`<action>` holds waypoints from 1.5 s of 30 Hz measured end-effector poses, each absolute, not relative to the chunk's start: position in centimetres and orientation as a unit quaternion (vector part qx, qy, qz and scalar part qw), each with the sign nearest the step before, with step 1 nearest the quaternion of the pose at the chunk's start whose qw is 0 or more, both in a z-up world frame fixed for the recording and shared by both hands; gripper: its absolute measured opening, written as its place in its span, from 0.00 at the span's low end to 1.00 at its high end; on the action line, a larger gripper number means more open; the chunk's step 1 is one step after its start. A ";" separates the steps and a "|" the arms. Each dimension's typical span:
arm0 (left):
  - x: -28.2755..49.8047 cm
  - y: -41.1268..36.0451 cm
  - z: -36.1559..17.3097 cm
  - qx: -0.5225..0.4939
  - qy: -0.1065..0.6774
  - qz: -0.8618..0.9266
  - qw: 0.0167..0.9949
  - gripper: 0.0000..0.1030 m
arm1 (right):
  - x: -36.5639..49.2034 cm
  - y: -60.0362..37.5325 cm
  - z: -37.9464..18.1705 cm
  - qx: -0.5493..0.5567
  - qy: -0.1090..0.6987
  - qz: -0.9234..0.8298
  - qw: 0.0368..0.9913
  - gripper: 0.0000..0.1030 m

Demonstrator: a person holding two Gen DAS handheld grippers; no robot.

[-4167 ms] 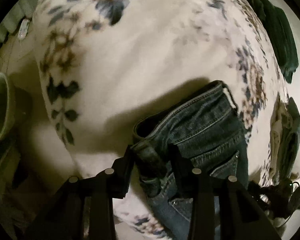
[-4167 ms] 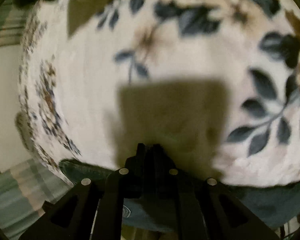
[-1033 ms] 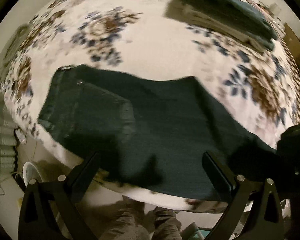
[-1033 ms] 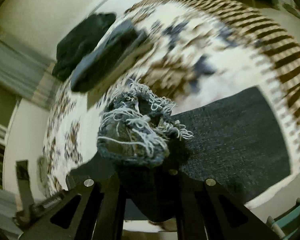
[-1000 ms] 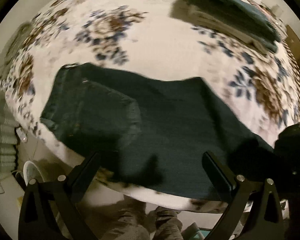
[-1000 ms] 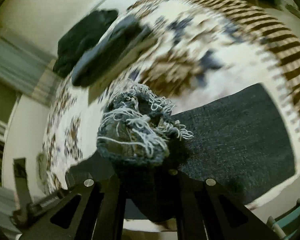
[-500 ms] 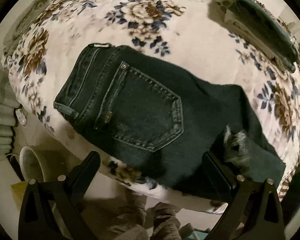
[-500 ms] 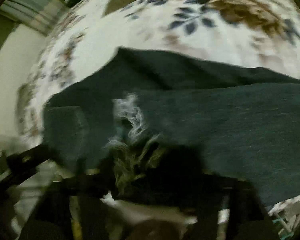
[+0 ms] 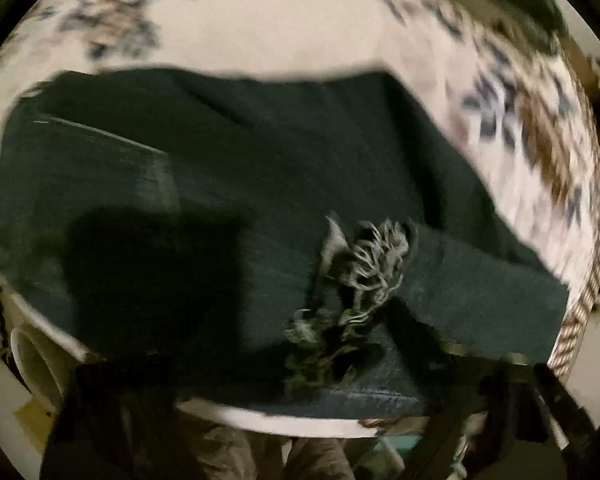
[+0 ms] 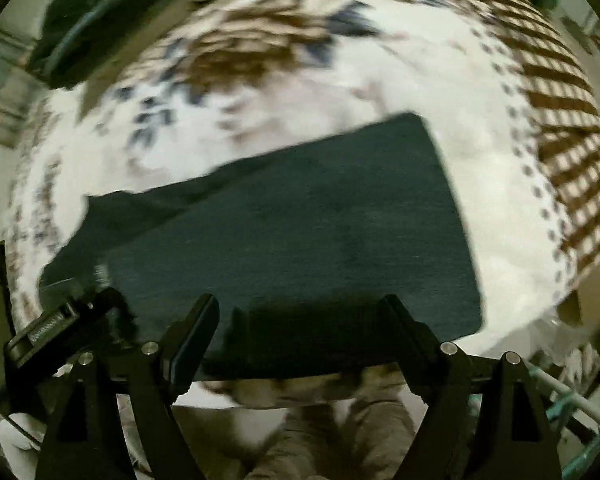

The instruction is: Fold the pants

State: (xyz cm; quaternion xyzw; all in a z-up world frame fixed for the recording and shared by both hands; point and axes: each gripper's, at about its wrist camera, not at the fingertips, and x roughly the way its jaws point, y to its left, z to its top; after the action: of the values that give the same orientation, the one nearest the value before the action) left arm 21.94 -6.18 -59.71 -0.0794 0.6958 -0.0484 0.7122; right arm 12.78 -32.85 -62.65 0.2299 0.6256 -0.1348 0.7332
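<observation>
Lying doubled along the bed's near edge, the jeans (image 10: 300,236) have their frayed hems (image 9: 360,276) laid over the seat. Right gripper (image 10: 300,336) gapes, empty. Left gripper (image 9: 292,420) is too blurred to tell. Another fold probably remains.

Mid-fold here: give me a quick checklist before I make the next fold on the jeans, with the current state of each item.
1. Right claw free of cloth: ok, its jaws stand wide apart with nothing between them.
2. Left claw state: cannot tell, the left wrist view is motion-blurred and its fingers are lost in the dark at the bottom.
3. Jeans on the floral blanket: ok, though the near edge sits at the blanket's edge.
4. Frayed hem laid back onto the jeans: ok, it rests on top of the denim.
5. Fold lying flat: not ok, the layers look skewed, with a lower layer showing past the upper one.
6. Stack of folded clothes apart from the jeans: ok.
</observation>
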 end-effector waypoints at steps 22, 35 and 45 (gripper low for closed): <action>20.4 0.1 -57.5 -0.301 0.700 -0.061 0.645 0.08 | 13.3 -32.7 -63.5 0.265 0.650 -0.128 0.700 0.82; 18.6 -4.2 -63.8 -0.453 0.747 0.035 0.485 0.15 | 11.8 -31.5 -65.1 0.328 0.659 -0.127 0.665 0.82; 18.3 -3.0 -62.9 -0.407 0.762 0.015 0.503 0.18 | 11.1 -32.0 -65.4 0.335 0.663 -0.126 0.658 0.82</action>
State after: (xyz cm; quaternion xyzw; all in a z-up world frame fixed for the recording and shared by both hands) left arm 18.25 -2.99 -62.90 -0.4070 0.7621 0.0150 0.5033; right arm 11.14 -31.97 -65.36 0.3348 0.6627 -0.1260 0.6579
